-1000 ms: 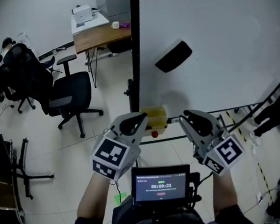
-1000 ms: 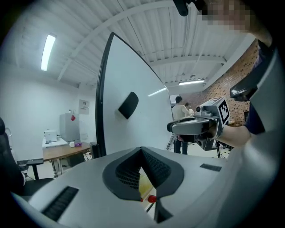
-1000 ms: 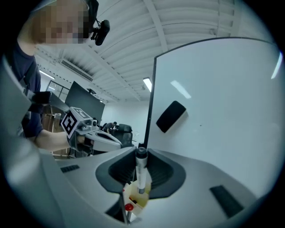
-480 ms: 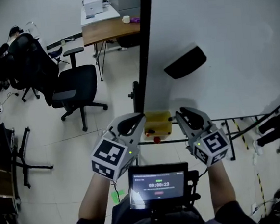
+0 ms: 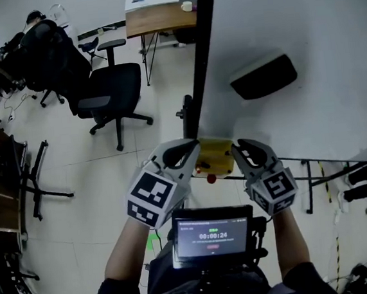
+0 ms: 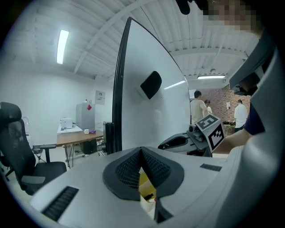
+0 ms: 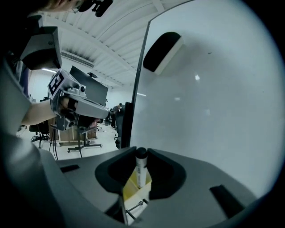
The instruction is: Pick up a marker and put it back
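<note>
In the right gripper view a marker with a black cap stands upright between the jaws, and my right gripper is shut on it. Just below it lies a yellow box. From the head view the same yellow box sits at the foot of the whiteboard, between my left gripper and my right gripper; the marker is hidden there. My left gripper has its pads touching with nothing in them, and the yellow box shows through the gap under them.
A black eraser clings to the whiteboard above the box. A small red object lies below the box. A black post edges the board. Office chairs and a desk stand at the left. A screen hangs at my chest.
Both grippers have closed in on the yellow box, the right one travelling further. The head view has swung, so the board and eraser sit further right.
</note>
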`<state>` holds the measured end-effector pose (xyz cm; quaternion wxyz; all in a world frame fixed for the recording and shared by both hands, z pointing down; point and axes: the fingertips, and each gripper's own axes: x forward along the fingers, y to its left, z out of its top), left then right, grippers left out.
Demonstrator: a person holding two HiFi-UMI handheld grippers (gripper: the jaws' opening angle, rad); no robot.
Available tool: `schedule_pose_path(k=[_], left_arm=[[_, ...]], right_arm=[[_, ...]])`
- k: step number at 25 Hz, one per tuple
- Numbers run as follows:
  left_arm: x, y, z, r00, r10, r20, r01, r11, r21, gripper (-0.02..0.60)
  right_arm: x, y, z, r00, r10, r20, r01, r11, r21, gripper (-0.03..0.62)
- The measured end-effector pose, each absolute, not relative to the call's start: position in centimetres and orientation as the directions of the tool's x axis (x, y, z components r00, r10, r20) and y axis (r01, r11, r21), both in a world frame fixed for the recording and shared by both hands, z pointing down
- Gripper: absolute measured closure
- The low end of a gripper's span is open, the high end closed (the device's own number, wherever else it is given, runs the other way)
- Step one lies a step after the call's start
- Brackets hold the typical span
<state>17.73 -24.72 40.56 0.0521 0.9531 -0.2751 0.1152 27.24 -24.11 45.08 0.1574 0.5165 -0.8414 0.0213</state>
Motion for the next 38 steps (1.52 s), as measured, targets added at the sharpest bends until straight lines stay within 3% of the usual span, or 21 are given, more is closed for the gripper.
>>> schedule_pose_path(k=[20,30,38], left_arm=[[16.1,-25.2,42.0,0.815,-0.506,0.282,-0.541,-0.839,0.057,0.581],[16.0,-25.4,41.5,0.824,-0.495,0.275,-0.526,-0.849,0.047,0.581],[16.7,-25.2,39.6,0.855,-0.463,0.235,-0.483,-0.875,0.032,0.581]], right_arm=[[26.4,-25.3,51.9,-0.358,-0.816,0.454,-0.867,0.472,0.163,0.488],[26.7,-25.4,51.9,-0.345,-0.826,0.445,-0.870,0.460,0.179,0.466],[26.3,-24.1,46.2,-0.360,-0.872,0.333,-0.875,0.439,0.204,0.447]])
